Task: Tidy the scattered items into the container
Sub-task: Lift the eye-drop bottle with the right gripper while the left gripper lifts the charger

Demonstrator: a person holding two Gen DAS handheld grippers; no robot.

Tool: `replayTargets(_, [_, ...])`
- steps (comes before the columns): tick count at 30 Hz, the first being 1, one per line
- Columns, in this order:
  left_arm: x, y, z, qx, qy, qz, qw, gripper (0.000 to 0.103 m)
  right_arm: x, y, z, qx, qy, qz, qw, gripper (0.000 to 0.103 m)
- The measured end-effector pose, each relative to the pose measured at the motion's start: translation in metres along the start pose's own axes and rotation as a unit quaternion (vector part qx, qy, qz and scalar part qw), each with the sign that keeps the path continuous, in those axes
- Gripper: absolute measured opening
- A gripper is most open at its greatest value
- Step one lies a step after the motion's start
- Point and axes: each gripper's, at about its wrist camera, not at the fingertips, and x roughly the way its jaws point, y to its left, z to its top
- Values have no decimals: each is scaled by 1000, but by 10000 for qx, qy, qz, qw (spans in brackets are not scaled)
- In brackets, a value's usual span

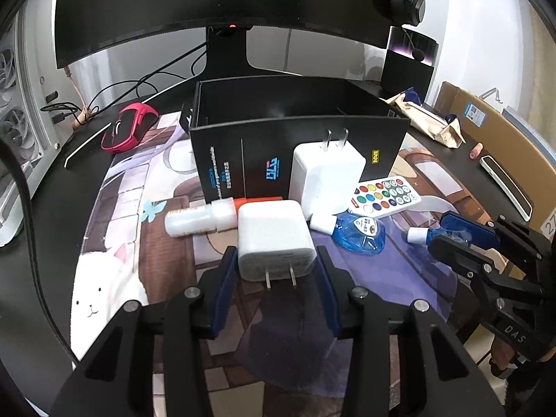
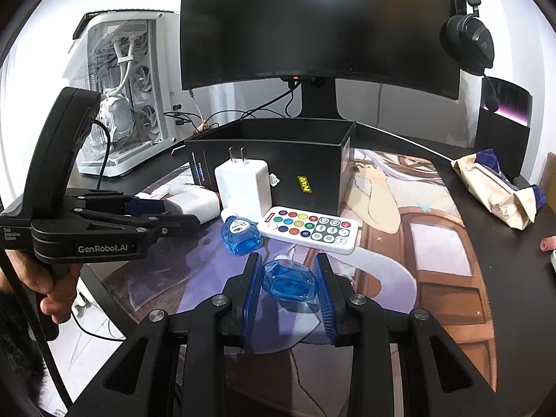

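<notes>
Monitor: the biggest thing here, dark, standing behind the black box.
Desk mat: printed, it lies under the black box and under all the scattered items.
Black box: the container, open on top, in the middle of the mat; from here I cannot see if something is already inside.
Tall white charger: it stands upright against the front wall of the box, prongs pointing up.
Remote: white with coloured buttons, flat on the mat in front of the box, beside the tall charger.
White bottle: it lies on its side in front of the box, toward its left corner.
Second white charger: it lies in front of the box with prongs toward the left gripper.
Left gripper: its jaws are narrowed onto the two sides of the second charger; the pads seem to press it.
Right gripper: closed on a small blue tape dispenser, in front of the box, nearer than the remote.
Other blue dispenser: on the mat just beside the remote.
Step in hand: I judge both items are gripped but still low on the mat.
Next move: lift each item above the box rim, then release inside, without knocking the tall charger.
</notes>
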Motion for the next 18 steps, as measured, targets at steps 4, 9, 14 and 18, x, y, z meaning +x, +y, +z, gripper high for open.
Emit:
replayTargets(4, [-5, 2, 2, -19, -57, 5, 10000, 41, -2, -1, 2, 5, -30, -12, 10000, 30])
replayTargets(9, [-13, 4, 5, -21, -159, -17, 9999, 40, -5, 0, 4, -29, -63, -16, 10000, 30])
replayTargets(14, [-19, 6, 6, -42, -228, -25, 9997, 40, -7, 4, 7, -68, -76, -4, 9999, 30])
replayTargets(18, [-21, 8, 6, -48, -247, -43, 9997, 40, -8, 6, 8, -107, -78, 0, 9999, 28])
